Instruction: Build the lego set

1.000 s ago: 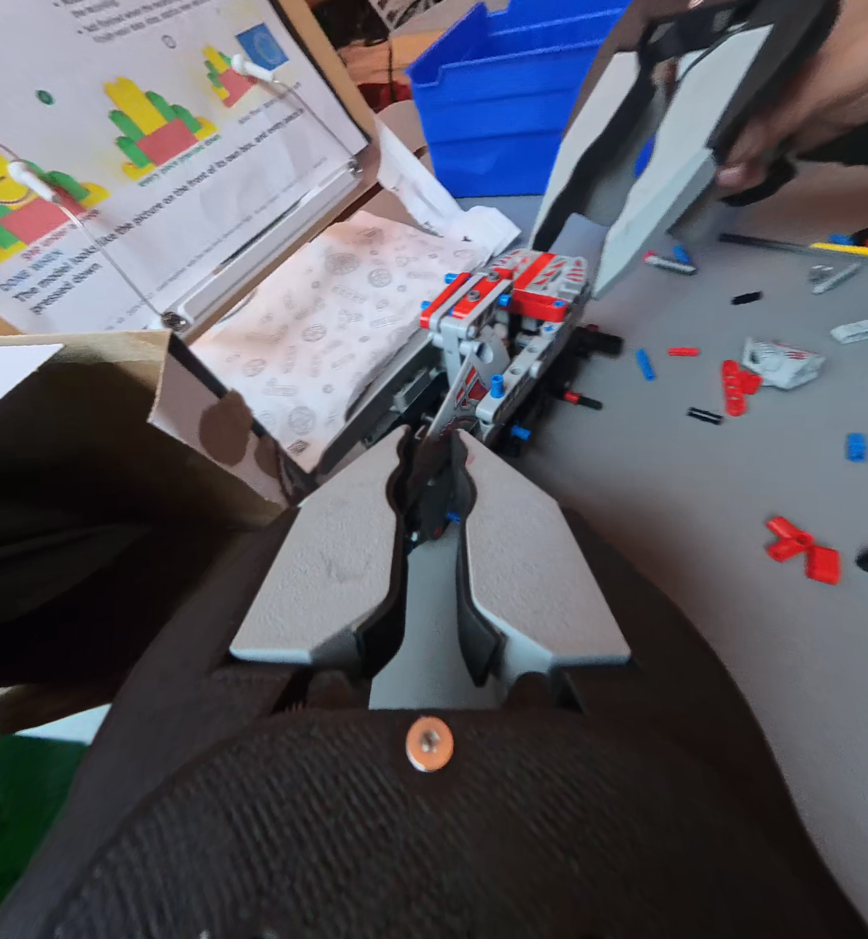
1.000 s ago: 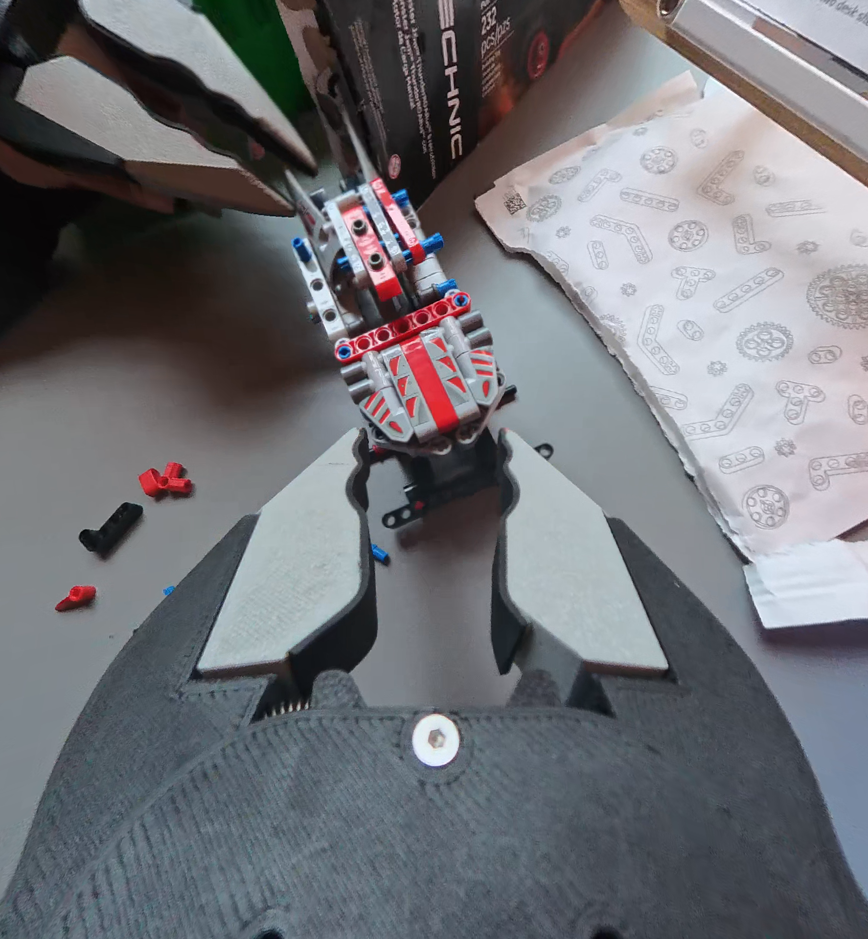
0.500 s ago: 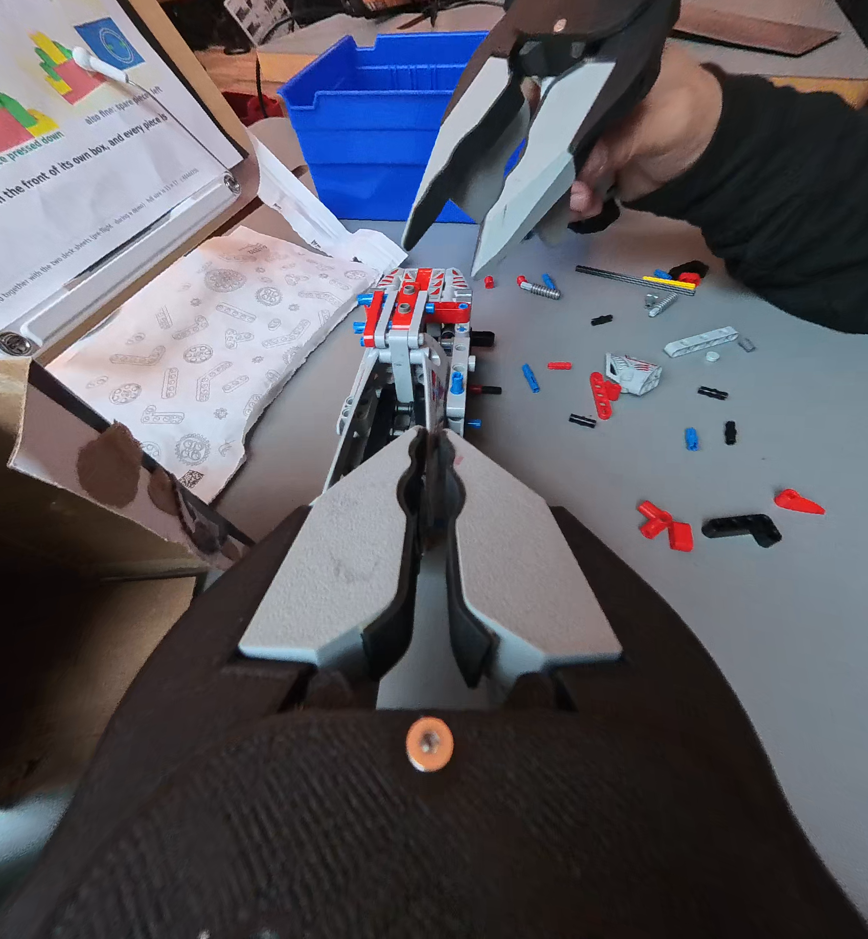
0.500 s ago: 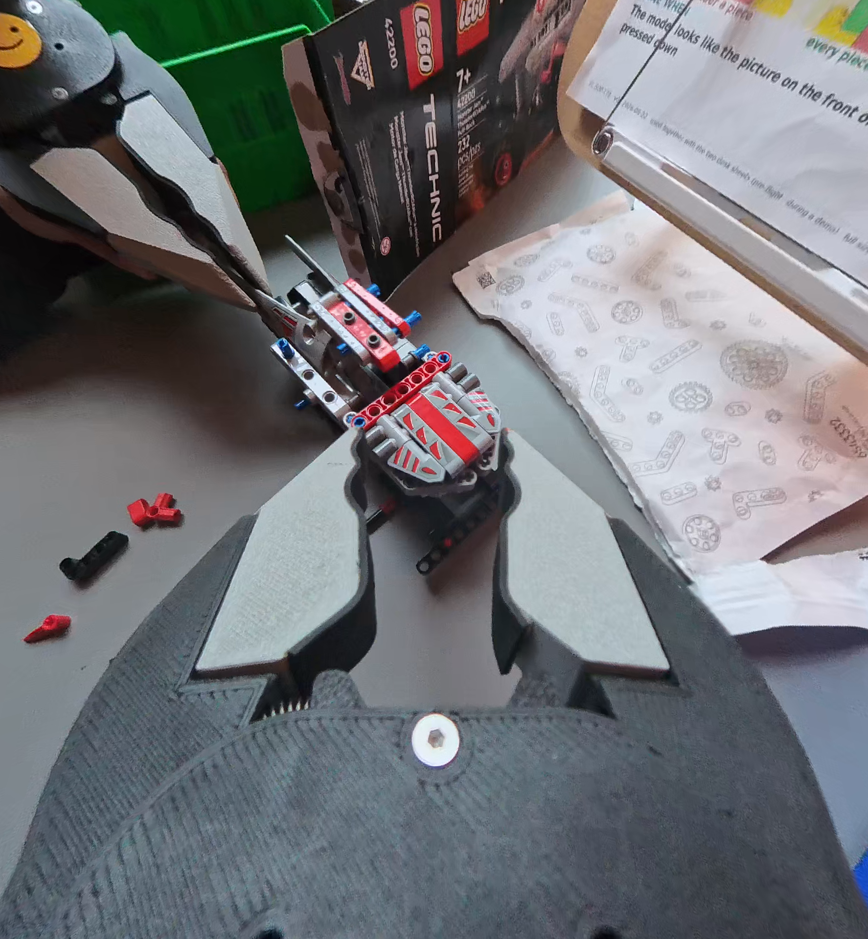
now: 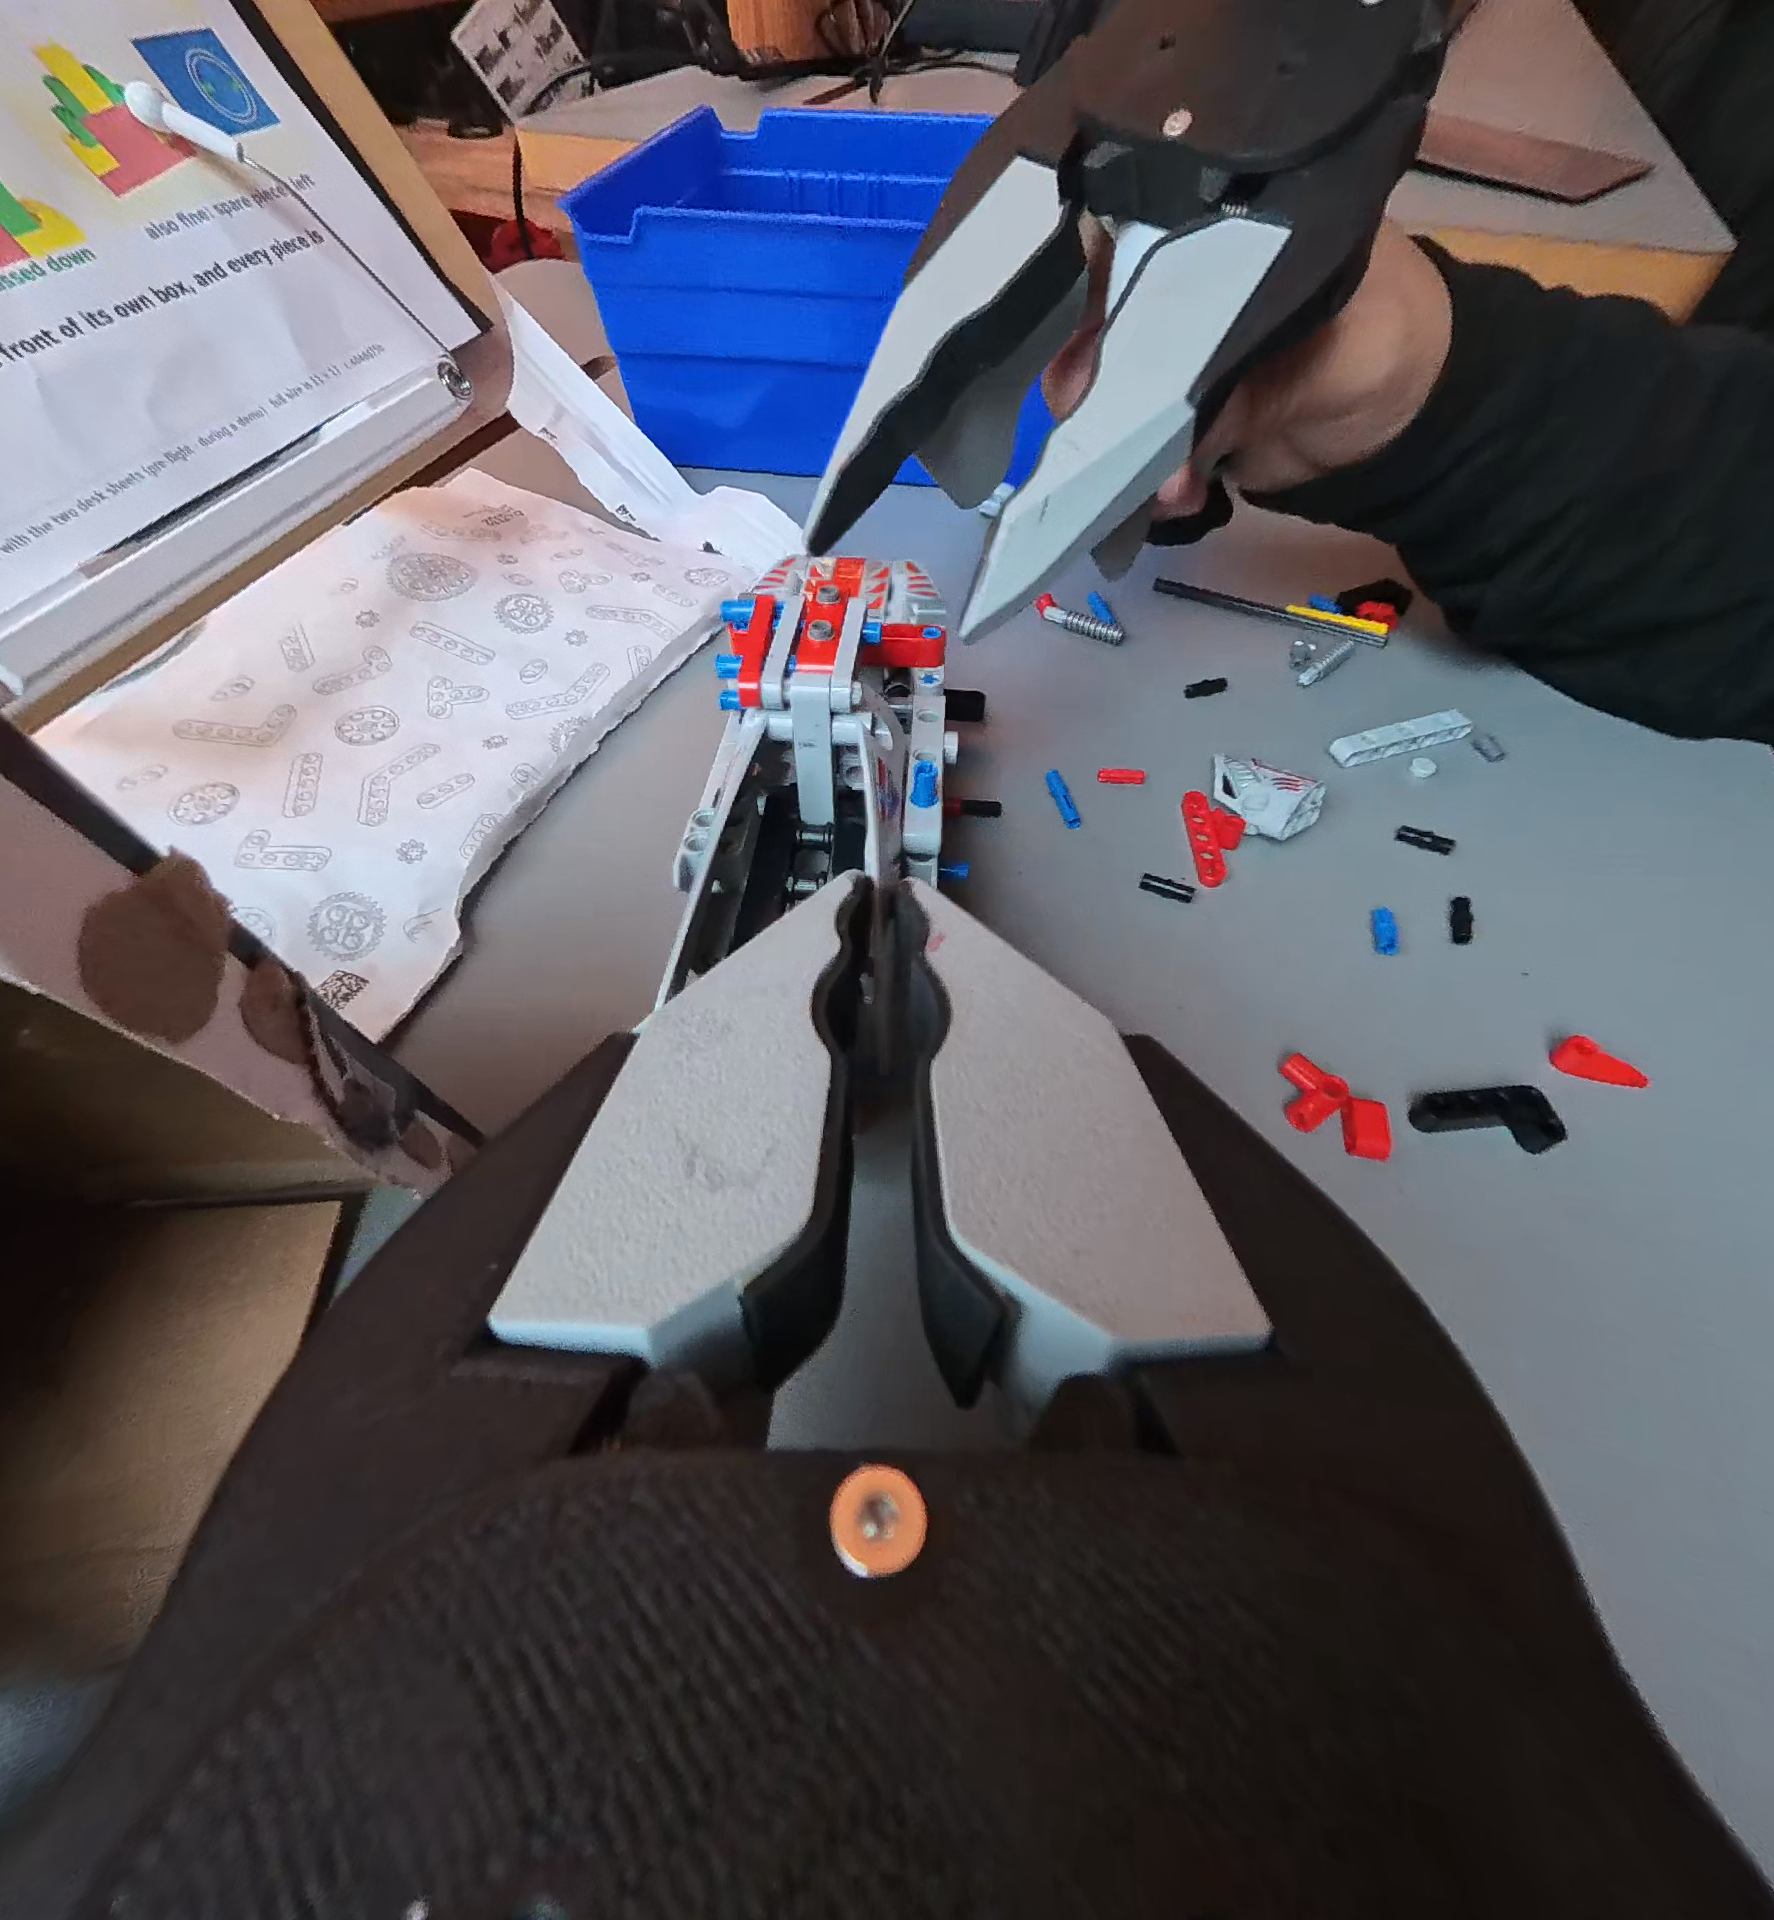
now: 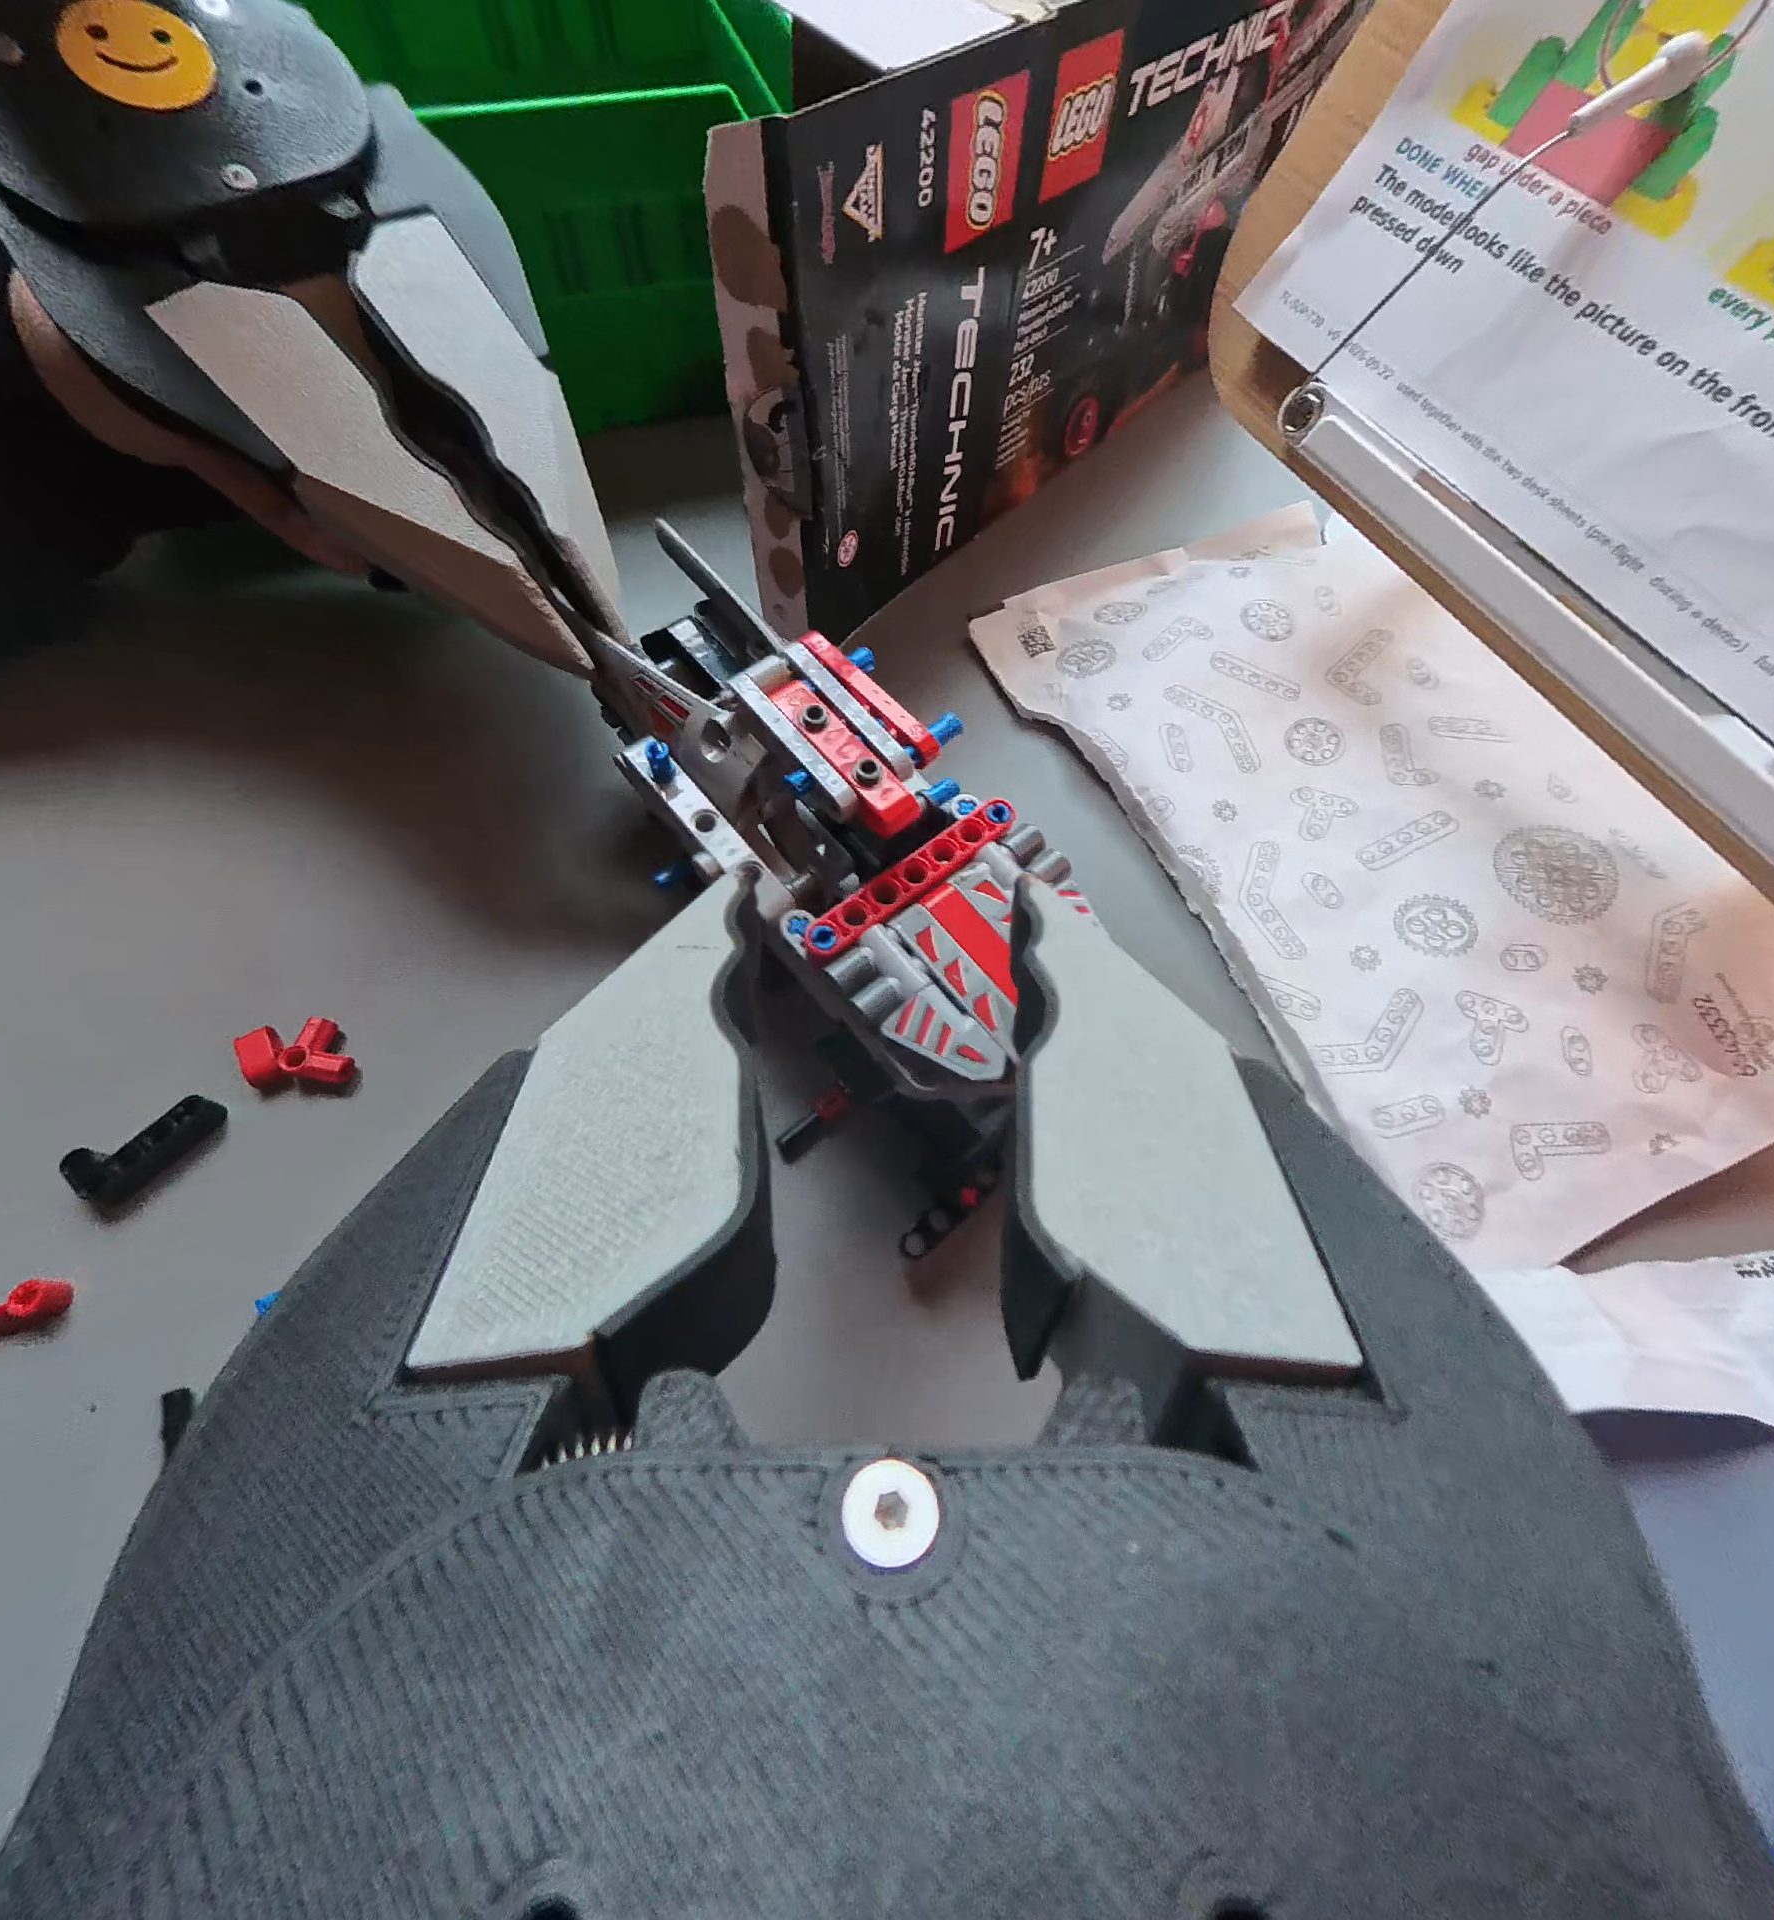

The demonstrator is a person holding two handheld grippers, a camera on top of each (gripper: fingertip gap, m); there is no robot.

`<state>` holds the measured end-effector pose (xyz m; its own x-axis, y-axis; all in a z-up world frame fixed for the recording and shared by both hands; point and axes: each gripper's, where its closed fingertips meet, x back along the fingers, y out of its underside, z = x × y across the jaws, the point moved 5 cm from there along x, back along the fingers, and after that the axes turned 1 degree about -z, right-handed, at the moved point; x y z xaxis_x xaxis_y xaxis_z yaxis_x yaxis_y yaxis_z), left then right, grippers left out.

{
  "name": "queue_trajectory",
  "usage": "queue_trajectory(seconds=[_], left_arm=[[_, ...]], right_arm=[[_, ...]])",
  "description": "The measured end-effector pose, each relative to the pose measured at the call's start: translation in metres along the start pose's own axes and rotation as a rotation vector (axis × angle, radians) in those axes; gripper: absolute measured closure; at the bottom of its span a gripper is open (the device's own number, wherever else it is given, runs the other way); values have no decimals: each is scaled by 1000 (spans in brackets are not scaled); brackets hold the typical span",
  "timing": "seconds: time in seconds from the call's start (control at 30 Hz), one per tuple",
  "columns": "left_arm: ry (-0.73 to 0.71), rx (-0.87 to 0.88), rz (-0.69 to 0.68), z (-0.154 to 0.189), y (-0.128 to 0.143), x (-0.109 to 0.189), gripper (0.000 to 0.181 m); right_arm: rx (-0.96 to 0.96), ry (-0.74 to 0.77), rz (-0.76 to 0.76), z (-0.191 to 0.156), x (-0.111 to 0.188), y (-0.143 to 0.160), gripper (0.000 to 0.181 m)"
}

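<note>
The partly built red, grey and blue lego model (image 5: 831, 707) stands on the grey table (image 5: 1382, 1351). My left gripper (image 5: 878, 909) is shut on a thin grey fin at the model's rear. In the right wrist view it (image 6: 597, 639) comes in from the upper left, clamped on that fin. My right gripper (image 6: 883, 904) is open, with its fingers on either side of the model's (image 6: 862, 790) grey and red nose. The right finger overlaps the nose's edge. In the left wrist view it (image 5: 898, 582) hangs over the model's far end, held by a hand.
Loose pieces lie right of the model: a red connector (image 5: 1330, 1107), a black L beam (image 5: 1485, 1112), a grey panel (image 5: 1267, 795) and small pins. A blue bin (image 5: 779, 281) stands behind. A printed paper bag (image 6: 1434, 883), the set's box (image 6: 966, 312), a green bin (image 6: 571, 208) and an instruction stand (image 5: 135, 260) crowd the other side. The tips of one gripper are about 9 centimetres away from the tips of the other.
My right gripper has moved forward, so the model's nose now lies between its open fingers. My left gripper stays shut on the fin, and the model has turned slightly.
</note>
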<state>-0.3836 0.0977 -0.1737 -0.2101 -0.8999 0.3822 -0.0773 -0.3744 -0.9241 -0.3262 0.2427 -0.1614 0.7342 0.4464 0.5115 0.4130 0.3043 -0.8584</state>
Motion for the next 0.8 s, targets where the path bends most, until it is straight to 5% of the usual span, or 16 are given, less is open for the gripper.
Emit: queue_trajectory(seconds=[0.3, 0.5, 0.8], left_arm=[[-86, -54, -23, -4, 0, -2, 174], [-90, 38, 215, -8, -25, 17, 170], [-82, 0, 43, -4, -6, -2, 162]], right_arm=[[114, 74, 26, -3, 6, -7, 144], [132, 78, 47, -5, 8, -9, 151], [116, 40, 75, -9, 5, -11, 152]])
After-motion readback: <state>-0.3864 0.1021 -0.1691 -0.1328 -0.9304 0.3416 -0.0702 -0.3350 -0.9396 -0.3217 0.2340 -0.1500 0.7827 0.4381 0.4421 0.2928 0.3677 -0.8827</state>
